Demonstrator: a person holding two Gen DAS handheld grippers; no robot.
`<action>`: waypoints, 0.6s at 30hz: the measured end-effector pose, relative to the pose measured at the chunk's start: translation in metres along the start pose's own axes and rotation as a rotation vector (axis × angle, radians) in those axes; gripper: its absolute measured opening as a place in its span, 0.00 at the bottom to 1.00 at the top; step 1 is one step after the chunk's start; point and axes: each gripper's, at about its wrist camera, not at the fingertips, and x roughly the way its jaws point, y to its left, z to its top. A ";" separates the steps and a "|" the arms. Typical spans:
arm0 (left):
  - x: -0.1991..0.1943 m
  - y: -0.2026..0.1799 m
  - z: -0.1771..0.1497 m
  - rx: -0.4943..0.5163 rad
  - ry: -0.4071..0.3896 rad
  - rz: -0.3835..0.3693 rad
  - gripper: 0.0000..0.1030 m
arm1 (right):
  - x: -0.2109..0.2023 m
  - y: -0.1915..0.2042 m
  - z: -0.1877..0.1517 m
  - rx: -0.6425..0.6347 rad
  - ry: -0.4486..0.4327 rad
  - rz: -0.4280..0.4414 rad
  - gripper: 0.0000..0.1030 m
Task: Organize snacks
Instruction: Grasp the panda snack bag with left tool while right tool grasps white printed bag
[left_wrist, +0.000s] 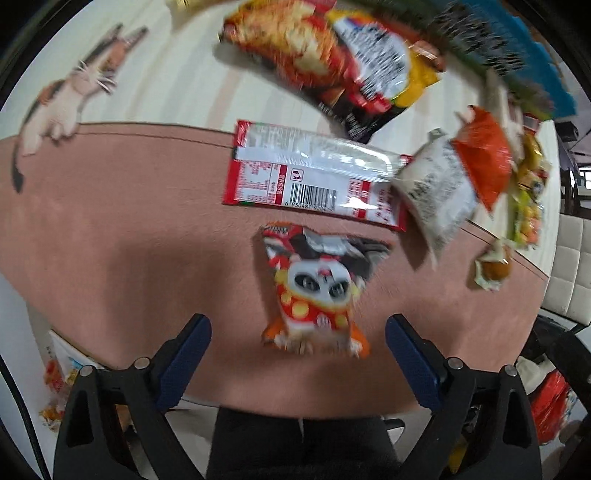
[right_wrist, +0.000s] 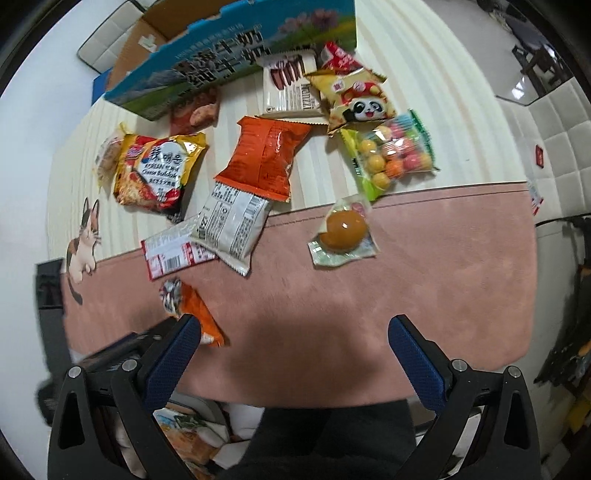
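Note:
My left gripper (left_wrist: 298, 328) is open above the pink mat, its blue fingers on either side of a small red panda snack bag (left_wrist: 314, 291), apart from it. The same bag shows at the left in the right wrist view (right_wrist: 192, 310). My right gripper (right_wrist: 295, 328) is open and empty over bare pink mat (right_wrist: 406, 277). A red and white flat packet (left_wrist: 314, 173) lies beyond the panda bag. A sealed brown egg (right_wrist: 343, 230), an orange bag (right_wrist: 266, 158), a white bag (right_wrist: 232, 225), a noodle pack (right_wrist: 155, 170) and a candy ball bag (right_wrist: 395, 155) lie scattered.
A blue cardboard box (right_wrist: 229, 51) stands open at the back of the table. A yellow panda bag (right_wrist: 358, 99) and a white biscuit pack (right_wrist: 291, 88) lie beside it. A cat picture (right_wrist: 85, 240) marks the mat's left edge. The mat's front edge is near me.

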 end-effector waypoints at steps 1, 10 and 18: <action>0.007 0.000 0.004 -0.003 0.004 -0.003 0.94 | 0.005 0.002 0.004 0.015 0.013 0.013 1.00; 0.020 0.003 0.012 -0.023 0.020 -0.013 0.93 | 0.077 0.041 0.060 0.169 0.152 0.097 0.98; 0.018 0.023 0.019 -0.037 0.017 0.005 0.93 | 0.116 0.077 0.094 0.178 0.190 -0.008 0.91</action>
